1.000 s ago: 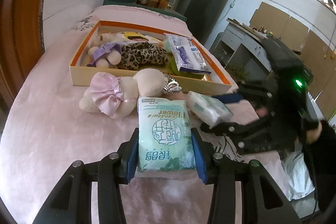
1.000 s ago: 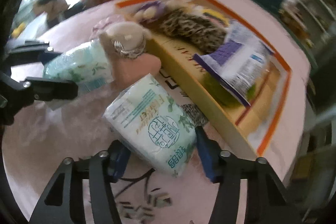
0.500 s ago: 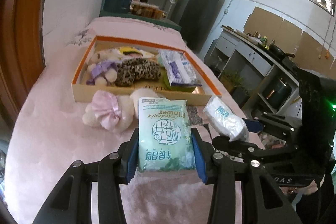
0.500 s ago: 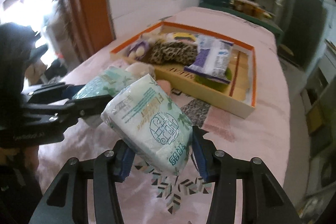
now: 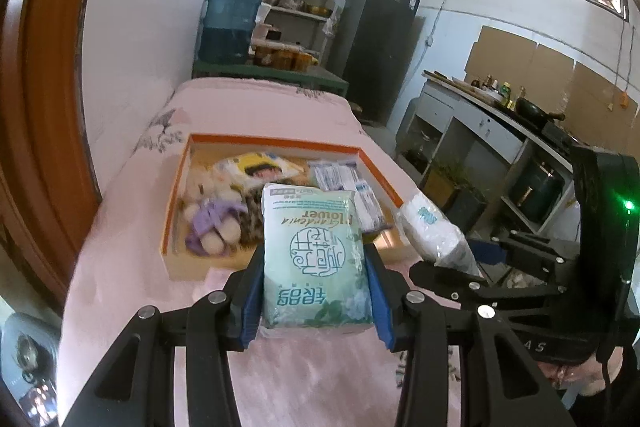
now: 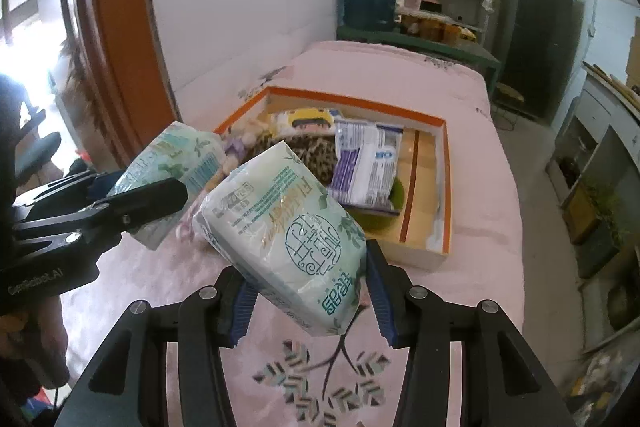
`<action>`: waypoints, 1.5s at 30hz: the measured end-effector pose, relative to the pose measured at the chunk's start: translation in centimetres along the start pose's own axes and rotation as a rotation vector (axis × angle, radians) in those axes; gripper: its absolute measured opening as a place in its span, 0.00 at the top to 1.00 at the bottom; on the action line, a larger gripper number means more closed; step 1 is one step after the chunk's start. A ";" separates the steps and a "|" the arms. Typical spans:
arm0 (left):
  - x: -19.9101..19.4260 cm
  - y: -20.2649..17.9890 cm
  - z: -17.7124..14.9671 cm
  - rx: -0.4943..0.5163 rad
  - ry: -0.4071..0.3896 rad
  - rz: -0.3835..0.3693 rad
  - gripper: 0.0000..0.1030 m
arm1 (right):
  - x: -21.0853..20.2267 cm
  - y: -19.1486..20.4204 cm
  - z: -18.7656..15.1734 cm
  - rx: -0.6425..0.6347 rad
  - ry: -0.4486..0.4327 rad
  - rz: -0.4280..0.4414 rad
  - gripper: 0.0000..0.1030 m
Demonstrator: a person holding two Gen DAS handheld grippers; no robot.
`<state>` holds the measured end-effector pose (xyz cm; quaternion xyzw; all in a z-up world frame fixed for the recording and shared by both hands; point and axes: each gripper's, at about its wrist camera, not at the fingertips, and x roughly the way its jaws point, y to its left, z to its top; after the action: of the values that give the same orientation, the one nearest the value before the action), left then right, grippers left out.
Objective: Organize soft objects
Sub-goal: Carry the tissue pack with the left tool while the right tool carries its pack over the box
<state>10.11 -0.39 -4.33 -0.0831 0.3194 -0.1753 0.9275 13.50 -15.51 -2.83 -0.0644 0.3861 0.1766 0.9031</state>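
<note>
Across the pink plush-covered table (image 6: 472, 155), the largest thing is the shallow cardboard box with an orange rim (image 6: 445, 163), already holding a leopard-print soft piece (image 6: 316, 151), a purple-dressed plush toy (image 5: 212, 223), a yellow-topped packet (image 6: 308, 117) and a purple-and-white plastic packet (image 6: 366, 163). Its right-hand part is mostly bare board, the likeliest room for more; the rim stands as a low wall that anything carried in must clear. Beyond the table's right edge the floor drops away towards a counter, while a wall and a brown door frame close off the left side.

Two pale green plastic-wrapped tissue packs are held in the air short of the box. The left gripper (image 5: 316, 287) is clamped across the width of the upright tissue pack (image 5: 316, 259), its blue pads pressing the two long sides. The right gripper (image 6: 306, 291) grips the tilted tissue pack (image 6: 286, 231) near its lower end, most of it jutting forward.

Such packs look light and squashy, with slick film; a grip across the middle would likely hold best, and the tilted one may swing or slip. The two grippers ride close together, so lowering one at a time seems wiser.
</note>
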 end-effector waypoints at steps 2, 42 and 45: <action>0.1 0.1 0.8 0.004 -0.014 0.010 0.56 | 0.1 0.0 0.5 0.007 -0.006 0.003 0.51; 7.4 4.2 9.3 -0.065 -0.071 0.073 0.56 | 6.7 -1.6 7.2 0.053 -0.023 -0.015 0.51; 8.0 4.5 9.6 -0.064 -0.068 0.078 0.56 | 7.5 -1.8 7.5 0.050 -0.015 -0.018 0.51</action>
<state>23.24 1.16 -2.52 -0.1061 0.2964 -0.1256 0.9408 24.03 -13.22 -3.07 -0.0441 0.3830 0.1595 0.9088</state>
